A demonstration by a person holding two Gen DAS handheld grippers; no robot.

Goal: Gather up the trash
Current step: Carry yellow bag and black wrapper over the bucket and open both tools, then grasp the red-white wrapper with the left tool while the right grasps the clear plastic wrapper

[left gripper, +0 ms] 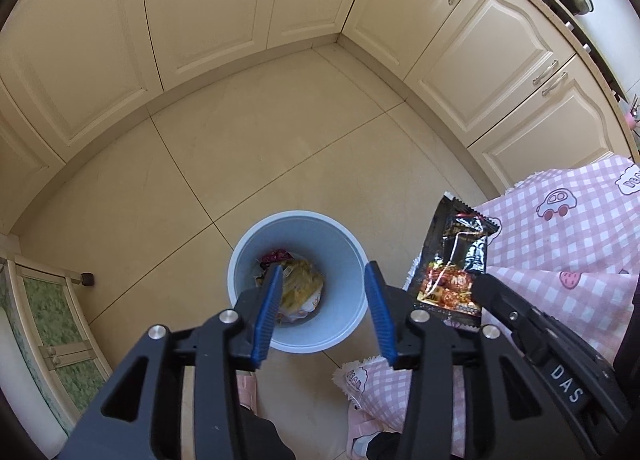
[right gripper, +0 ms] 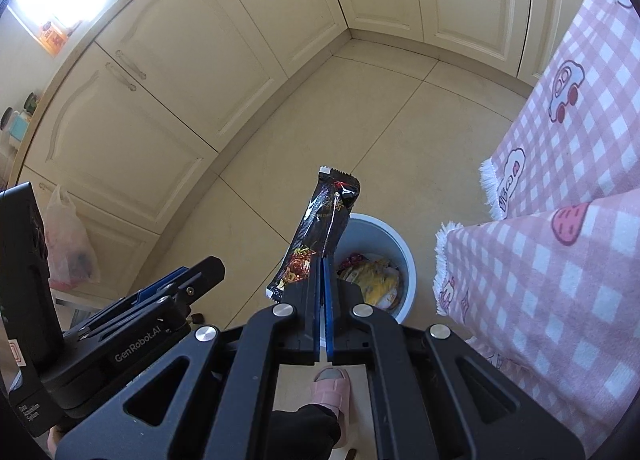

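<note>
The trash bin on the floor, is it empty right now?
No, the trash bin already holds a yellow wrapper and other crumpled packaging at its bottom.

We see the bin [left gripper: 298, 280] at lower centre of the left wrist view, on the floor [left gripper: 260, 148], w/ wrappers [left gripper: 300, 288] inside. Snack packet [left gripper: 456, 260] just right of it; tablecloth [left gripper: 568, 228] further right; cabinets [left gripper: 200, 12] along top.

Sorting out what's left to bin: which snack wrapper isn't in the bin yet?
The black wrapper, clamped upright in the right gripper beside the bin. The yellow wrapper and red one already lie inside.
</note>
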